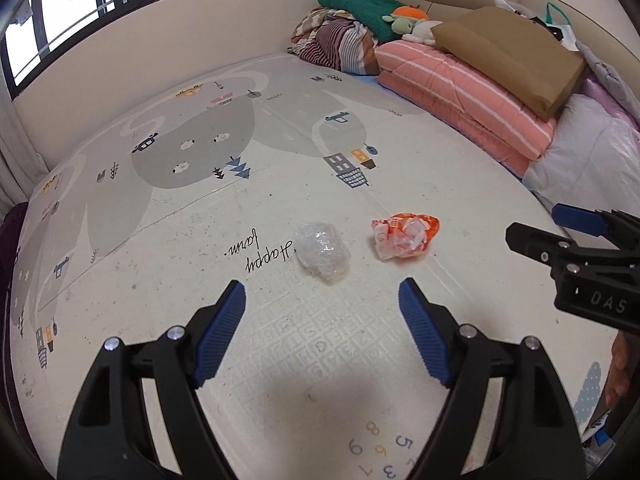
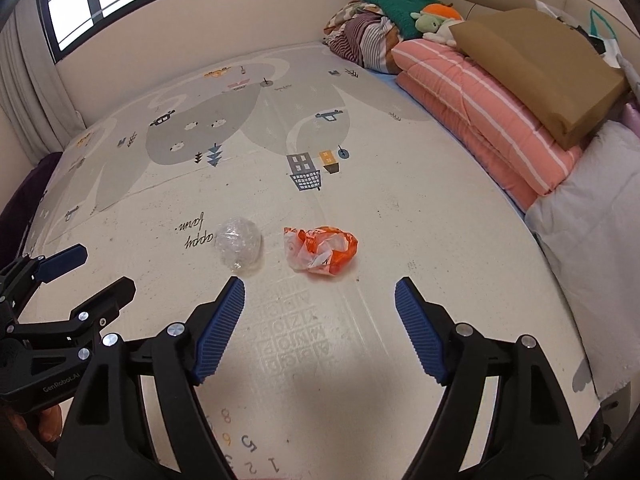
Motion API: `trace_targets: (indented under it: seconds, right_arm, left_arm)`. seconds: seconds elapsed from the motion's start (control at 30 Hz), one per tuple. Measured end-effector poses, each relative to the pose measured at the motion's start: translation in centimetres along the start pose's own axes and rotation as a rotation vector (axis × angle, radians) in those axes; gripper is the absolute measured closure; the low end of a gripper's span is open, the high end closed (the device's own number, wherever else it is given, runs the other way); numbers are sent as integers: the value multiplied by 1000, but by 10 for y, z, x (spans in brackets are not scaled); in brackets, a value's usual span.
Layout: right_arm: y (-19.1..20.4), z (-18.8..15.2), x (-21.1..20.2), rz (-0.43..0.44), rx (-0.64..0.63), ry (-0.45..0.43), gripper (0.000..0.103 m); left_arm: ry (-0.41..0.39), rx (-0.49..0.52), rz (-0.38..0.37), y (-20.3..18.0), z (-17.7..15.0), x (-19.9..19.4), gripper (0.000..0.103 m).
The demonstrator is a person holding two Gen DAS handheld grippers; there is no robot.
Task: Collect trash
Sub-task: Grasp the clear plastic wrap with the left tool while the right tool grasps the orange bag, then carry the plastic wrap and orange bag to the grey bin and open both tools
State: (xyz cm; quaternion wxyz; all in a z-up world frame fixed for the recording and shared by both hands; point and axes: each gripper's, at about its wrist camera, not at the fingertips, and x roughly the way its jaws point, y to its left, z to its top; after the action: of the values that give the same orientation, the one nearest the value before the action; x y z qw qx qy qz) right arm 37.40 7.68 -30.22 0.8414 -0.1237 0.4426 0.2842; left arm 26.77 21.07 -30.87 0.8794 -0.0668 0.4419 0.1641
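Observation:
Two pieces of trash lie on a printed play mat. A crumpled clear plastic ball sits left of a crumpled orange and white wrapper. My left gripper hovers open just short of the clear ball, nothing between its blue pads. My right gripper is open too, empty, a little short of the orange wrapper. Each gripper shows at the edge of the other's view: the right gripper at the right, the left gripper at the left.
Along the right side of the mat lie folded pink striped bedding under a brown cushion, a white quilt, and a pile of clothes with a plush toy. A window and wall close off the far side.

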Motion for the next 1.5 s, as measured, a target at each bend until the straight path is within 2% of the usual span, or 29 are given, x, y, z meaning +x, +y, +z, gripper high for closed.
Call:
trace_targets:
  seconds: [0.17,0.33,0.5,0.67,0.73,0.77,0.8,0.83,0.87,1.0,1.23,1.5]
  right_arm:
    - [-14,14,74,6,3,43,28]
    - [-19,19,132,-2,-30,68,28]
    - [-19,17,175,13,-56,110,28]
    - [-15,12,202,68,-64,150,28]
    - [-13,11,206,84,-68,157,28]
    - [-11,10,207,94,-71,161,31]
    - [-10,10,206,105,-72,160,42]
    - [-9,9,205,112,-72,162,47]
    - [-9,9,203,121,-71,164,62]
    - [-8,5,194,144,-58,173,67]
    - [-15,-6,155,148,0,154,69]
    - [-11,-33,90,88,7,141,69]
  left_arm:
    - [24,21,33,-2,9,64,24]
    - [58,13,28,1,11,117,24]
    - [93,-24,-1,8,12,163,24]
    - [113,-40,-24,10,10,188,25]
    - [123,-47,-40,10,8,193,35]
    - [136,-48,-49,10,7,196,49]
    - [150,-45,-51,9,6,198,55]
    - [147,-41,-48,8,5,199,57]
    - [143,-34,-48,7,4,197,62]
    - [145,-22,-78,2,3,187,70]
    - [132,2,-66,-7,-10,146,71]
    - [137,27,-26,-6,-30,77,71]
